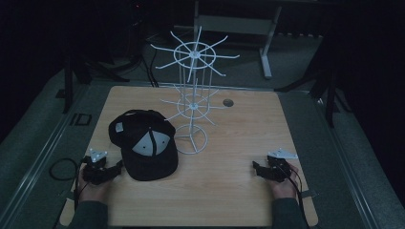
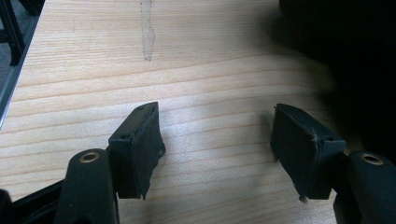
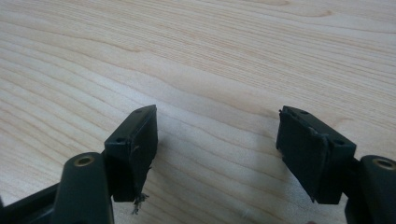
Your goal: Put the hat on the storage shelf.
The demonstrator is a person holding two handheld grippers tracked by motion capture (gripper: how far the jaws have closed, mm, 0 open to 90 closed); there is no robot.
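A black cap with a white front panel lies on the left half of the wooden table. Just right of it stands a white wire display rack on a round base. My left gripper rests low at the table's front left, beside the cap's brim, jaws open over bare wood. In the left gripper view the cap's dark edge fills the right side, apart from the pads. My right gripper sits at the front right, open, with only wood grain between its jaws.
A small round hole marks the table's far right part. A metal stand's leg and dark tripod legs stand on the floor behind. A cable loops off the table's left edge.
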